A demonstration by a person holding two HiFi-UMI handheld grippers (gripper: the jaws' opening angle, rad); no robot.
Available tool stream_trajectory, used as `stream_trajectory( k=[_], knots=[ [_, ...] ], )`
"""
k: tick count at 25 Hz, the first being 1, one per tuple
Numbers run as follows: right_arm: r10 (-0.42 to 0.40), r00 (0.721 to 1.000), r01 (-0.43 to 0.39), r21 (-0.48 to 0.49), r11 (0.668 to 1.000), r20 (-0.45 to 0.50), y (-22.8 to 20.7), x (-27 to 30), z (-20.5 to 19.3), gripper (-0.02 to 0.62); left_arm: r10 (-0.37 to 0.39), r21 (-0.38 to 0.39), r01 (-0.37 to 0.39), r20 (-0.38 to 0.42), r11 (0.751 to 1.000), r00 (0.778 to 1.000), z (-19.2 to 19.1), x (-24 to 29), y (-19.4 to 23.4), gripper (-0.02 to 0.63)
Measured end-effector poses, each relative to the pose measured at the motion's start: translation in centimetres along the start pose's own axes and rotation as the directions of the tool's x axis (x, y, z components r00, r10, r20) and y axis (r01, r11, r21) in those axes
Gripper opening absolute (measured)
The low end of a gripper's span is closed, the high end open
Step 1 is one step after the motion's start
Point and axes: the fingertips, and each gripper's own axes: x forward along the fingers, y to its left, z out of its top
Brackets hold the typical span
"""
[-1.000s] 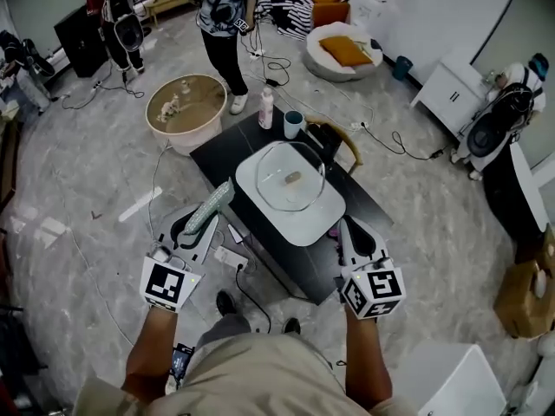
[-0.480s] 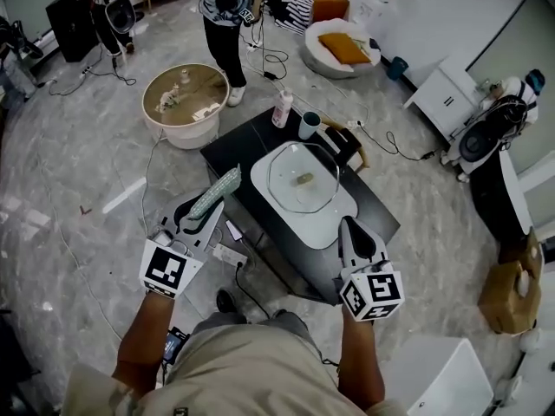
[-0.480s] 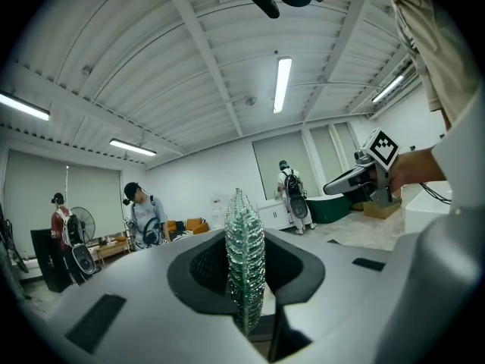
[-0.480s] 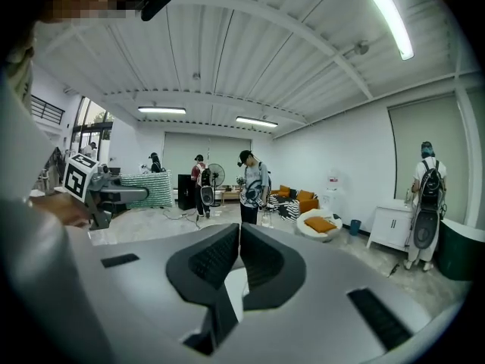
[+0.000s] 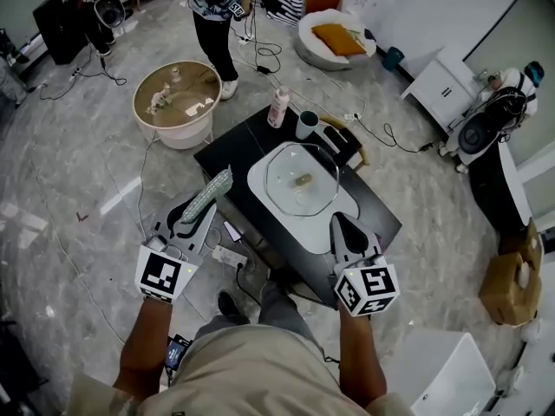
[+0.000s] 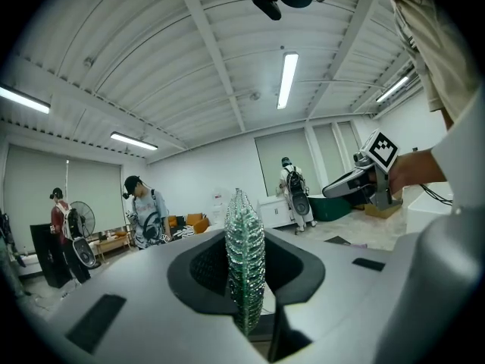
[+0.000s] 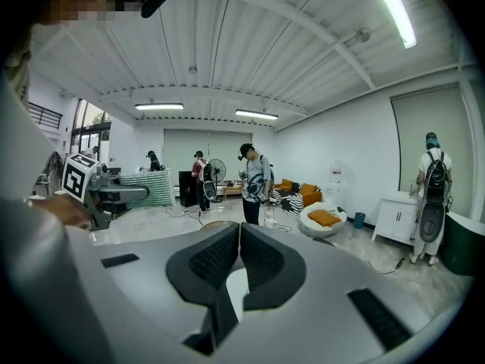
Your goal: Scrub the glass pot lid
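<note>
The glass pot lid (image 5: 286,167) lies in a white tray (image 5: 334,232) on the black table (image 5: 234,150), with its knob facing up. My left gripper (image 5: 192,217) hovers off the table's left near edge. It is shut on a green scrub sponge (image 5: 211,194), which sticks up edge-on between the jaws in the left gripper view as the sponge (image 6: 245,264). My right gripper (image 5: 340,224) hangs over the tray's near corner, jaws pressed together with nothing in them, as the right gripper (image 7: 239,241) shows in its own view. Neither gripper touches the lid.
A pink bottle (image 5: 278,107) and a mug (image 5: 306,124) stand at the table's far edge. A round side table (image 5: 178,102) stands to the far left with a person (image 5: 217,16) beside it. A power strip (image 5: 230,254) and cables lie on the floor.
The head view has drifted, so the table sits a little higher and further left in frame. Both grippers keep their places near the table's near edge. The sponge stays clamped.
</note>
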Motion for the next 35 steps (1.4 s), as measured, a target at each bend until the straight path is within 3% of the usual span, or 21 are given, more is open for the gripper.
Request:
stream_trajectory(
  k=[3, 11, 24, 35],
  knots=[
    [0.032, 0.999, -0.032, -0.006, 0.999, 0.009, -0.8, 2.4, 0.6, 0.025, 0.019, -0.010, -0.019, -0.042, 1.000, 0.999, -0.7, 1.8, 1.1, 0.091],
    [0.041, 0.999, -0.042, 0.020, 0.999, 0.023, -7.6, 7.6, 1.1, 0.025, 0.035, 0.074, -0.031, -0.056, 0.997, 0.998, -1.5, 10.4, 2.0, 0.091],
    [0.023, 0.999, -0.020, 0.080, 0.997, -0.038, -16.5, 13.6, -2.9, 0.025, 0.005, 0.046, 0.001, -0.130, 0.999, 0.991, -4.8, 22.7, 1.6, 0.091],
    [-0.025, 0.996, 0.037, 0.137, 0.990, -0.091, -22.8, 15.7, -7.7, 0.025, -0.052, 0.010, 0.056, -0.232, 0.998, 0.971, -10.7, 32.2, -0.4, 0.091]
  ],
)
